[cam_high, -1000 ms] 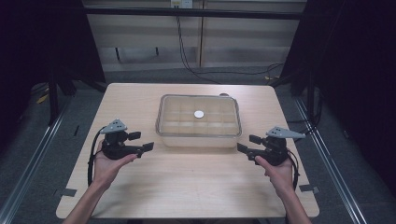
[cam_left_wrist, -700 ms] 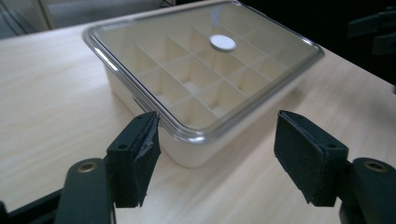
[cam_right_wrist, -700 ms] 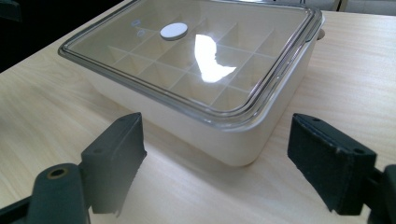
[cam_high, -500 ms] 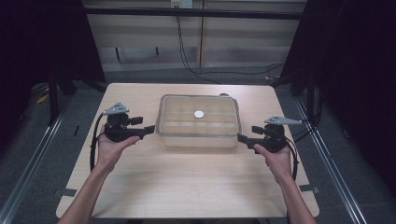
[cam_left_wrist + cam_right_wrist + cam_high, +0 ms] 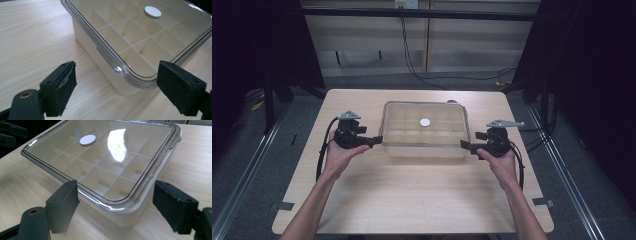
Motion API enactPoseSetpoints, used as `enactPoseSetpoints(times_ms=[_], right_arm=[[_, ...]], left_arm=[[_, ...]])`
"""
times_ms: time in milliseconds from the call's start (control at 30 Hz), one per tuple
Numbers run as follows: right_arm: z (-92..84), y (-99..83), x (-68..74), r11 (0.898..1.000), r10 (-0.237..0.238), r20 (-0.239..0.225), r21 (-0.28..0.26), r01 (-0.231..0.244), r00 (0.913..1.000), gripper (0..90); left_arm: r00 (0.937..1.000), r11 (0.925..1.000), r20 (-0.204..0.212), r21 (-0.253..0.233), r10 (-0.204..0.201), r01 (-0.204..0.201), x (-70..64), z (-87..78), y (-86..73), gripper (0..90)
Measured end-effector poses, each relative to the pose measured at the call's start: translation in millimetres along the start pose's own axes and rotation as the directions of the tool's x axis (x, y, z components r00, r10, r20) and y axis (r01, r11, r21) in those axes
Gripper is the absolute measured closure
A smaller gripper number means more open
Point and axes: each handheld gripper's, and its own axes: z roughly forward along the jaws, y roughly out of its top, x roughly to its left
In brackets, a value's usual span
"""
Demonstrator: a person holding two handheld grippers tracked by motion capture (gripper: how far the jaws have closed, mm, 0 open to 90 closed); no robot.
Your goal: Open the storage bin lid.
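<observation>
From the high view, the lidded box sits mid-table between the left gripper and right gripper, perhaps just touching.

In the left gripper view, wide jaws, just opened further, frame a box corner.

The right gripper view shows likewise.

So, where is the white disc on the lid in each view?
High view: white disc at the lid's middle, table centre.
Left gripper view: disc top, right of centre.
Right gripper view: disc upper left of centre.
Shared landmark: the clear lid's rim.
</observation>
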Motion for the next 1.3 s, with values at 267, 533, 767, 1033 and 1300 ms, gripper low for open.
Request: enactPoseSetpoints(times_ms=[267, 533, 767, 1033, 1300], right_arm=[[13.9, 3.5, -12.2, 1.0, 0.016, -0.014, 0.027, -0.016, 0.9998, 18.9], [24.4, 2.8, -15.9, 0.997, 0.058, -0.035, 0.055, -0.056, 0.9977, 17.2], [34.9, 15.4, -18.6, 0.997, 0.053, -0.03, 0.06, -0.051, 0.9981, 13.5], [43.4, 18.7, -22.4, 0.995, 0.056, 0.007, 0.077, -0.056, 0.9984, 13.3], [48.6, 16.7, -26.2, 0.993, 0.055, 0.005, 0.104, -0.056, 0.9985, 13.4]], left_arm=[[0.9996, 0.9996, 0.01, 0.014, 0.025, -0.025, -7.8, 15.2, 8.2, 21.5], [0.999, 0.9986, 0.042, 0.051, 0.013, -0.016, -8.1, 30.8, 9.6, 18.1], [0.9963, 0.9981, 0.083, 0.055, 0.024, -0.029, -4.9, 33.5, 11.8, 22.5], [0.9961, 0.9968, 0.083, 0.071, 0.03, -0.036, -4.4, 35.8, 16.5, 24.2], [0.9971, 0.9969, 0.074, 0.074, 0.021, -0.027, -6.1, 38.0, 16.7, 21.0]])
